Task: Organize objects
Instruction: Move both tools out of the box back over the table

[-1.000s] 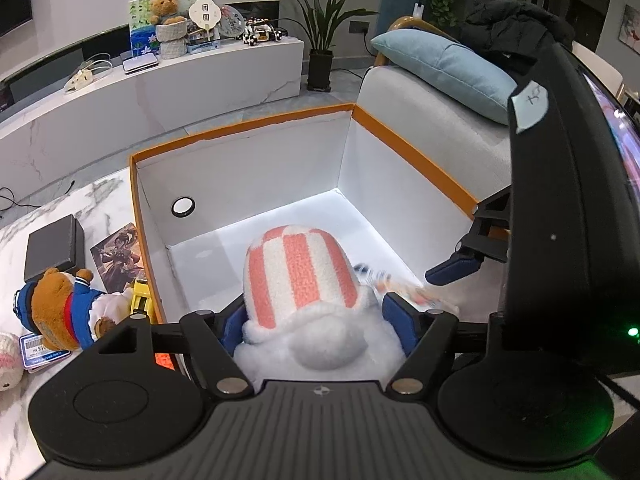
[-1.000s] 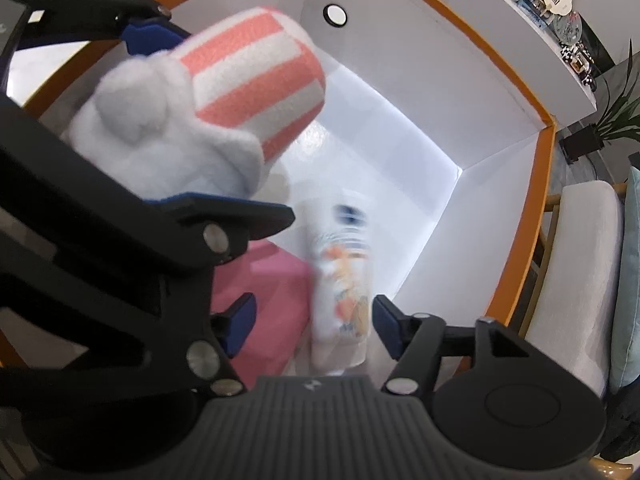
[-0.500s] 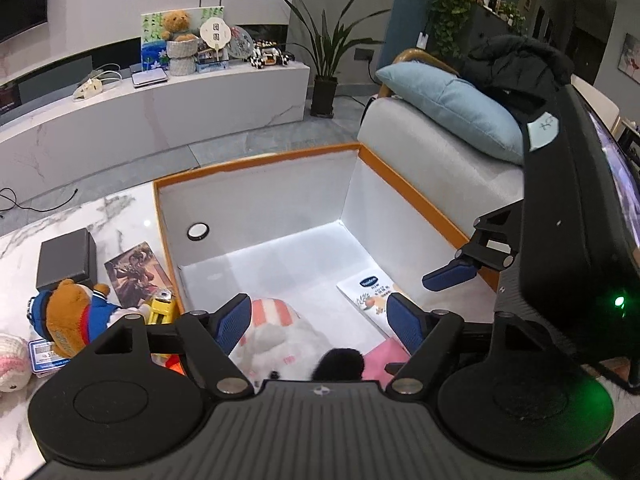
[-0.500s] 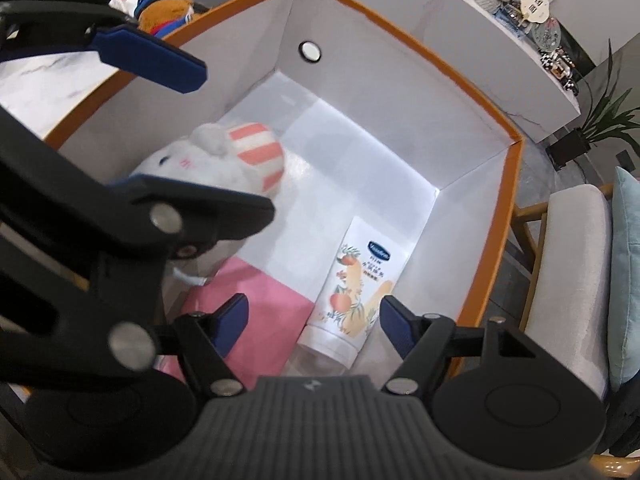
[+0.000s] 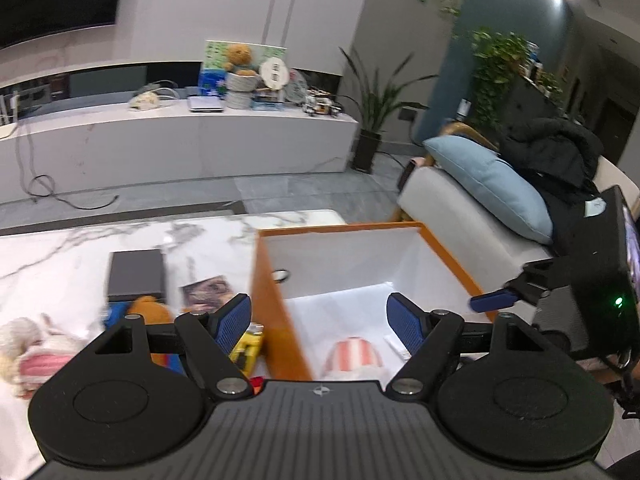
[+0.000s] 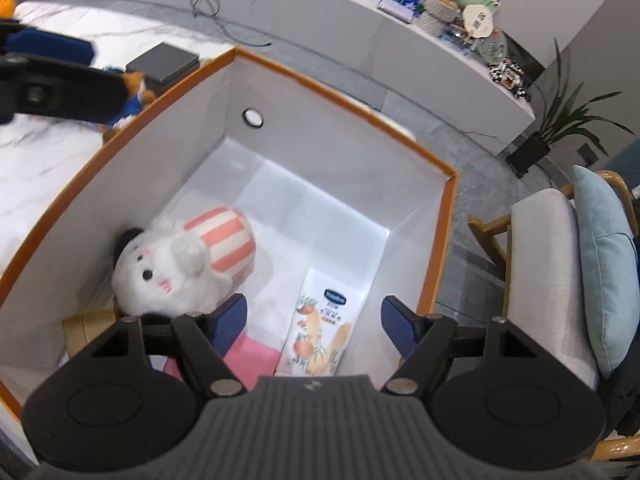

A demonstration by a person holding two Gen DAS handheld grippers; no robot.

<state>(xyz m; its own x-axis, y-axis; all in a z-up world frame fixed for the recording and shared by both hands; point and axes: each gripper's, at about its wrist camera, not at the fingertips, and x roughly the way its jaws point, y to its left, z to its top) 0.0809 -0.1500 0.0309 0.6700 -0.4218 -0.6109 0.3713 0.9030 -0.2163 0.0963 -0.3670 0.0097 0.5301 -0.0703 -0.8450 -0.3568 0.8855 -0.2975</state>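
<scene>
The white plush with a pink-striped hat (image 6: 188,264) lies inside the orange-rimmed white box (image 6: 344,96), next to a lotion tube (image 6: 320,332) and a pink item (image 6: 248,360). The hat also shows in the left wrist view (image 5: 354,354). My left gripper (image 5: 320,320) is open and empty above the box's left wall (image 5: 280,320). My right gripper (image 6: 314,320) is open and empty above the box's near end.
On the marble table (image 5: 60,256) left of the box lie a dark box (image 5: 136,274), a picture card (image 5: 206,290), a bear plush (image 5: 148,314), a yellow toy (image 5: 248,346) and a pink-white plush (image 5: 28,348). A chair with a blue cushion (image 5: 488,184) stands to the right.
My left gripper let go of the striped-hat plush into the box, then rose and swung left. My right gripper released the lotion tube and lifted back.
</scene>
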